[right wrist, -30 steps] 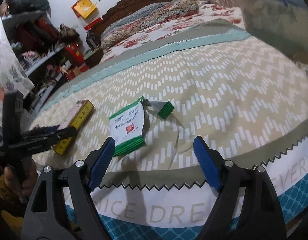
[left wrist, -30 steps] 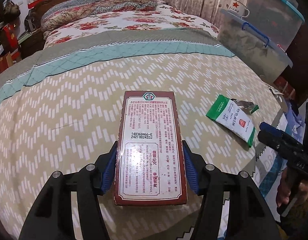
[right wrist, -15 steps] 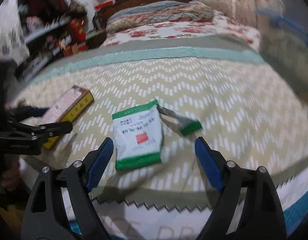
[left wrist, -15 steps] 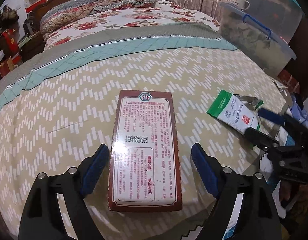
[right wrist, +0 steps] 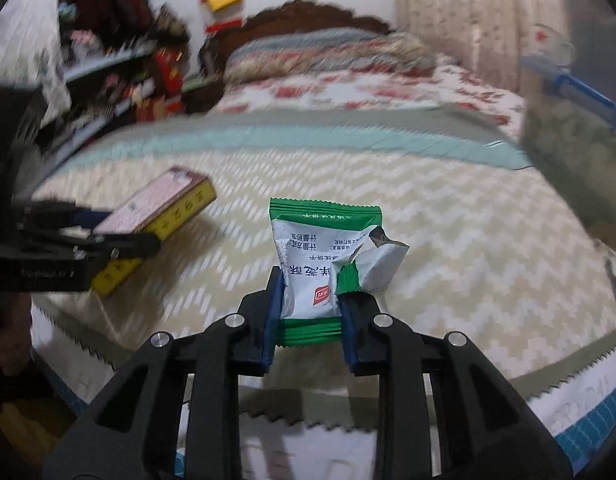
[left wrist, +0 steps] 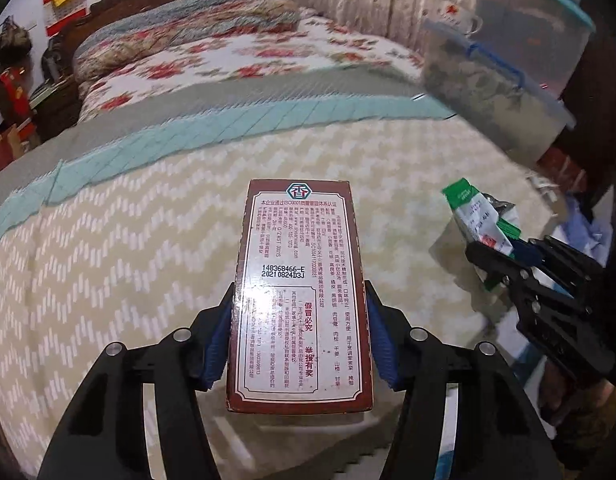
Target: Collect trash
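My left gripper (left wrist: 299,336) is shut on a brown cardboard box (left wrist: 301,280) with a white printed label, held just above the bed's chevron quilt (left wrist: 107,260). The box also shows in the right wrist view (right wrist: 155,216), with a yellow side. My right gripper (right wrist: 310,312) is shut on a torn green-and-white snack wrapper (right wrist: 322,264), lifted off the quilt. In the left wrist view the right gripper (left wrist: 508,250) and the wrapper (left wrist: 478,216) are at the right.
Clear plastic storage bins with blue handles (left wrist: 508,92) stand at the bed's right side. A floral blanket and pillows (left wrist: 211,48) lie at the far end by the headboard. Cluttered shelves (right wrist: 119,76) are on the left. The quilt's zigzag edge (right wrist: 568,376) is near me.
My left gripper opened half a second ago and has shut again on the box. My right gripper has closed on the wrapper and lifted it off the quilt.
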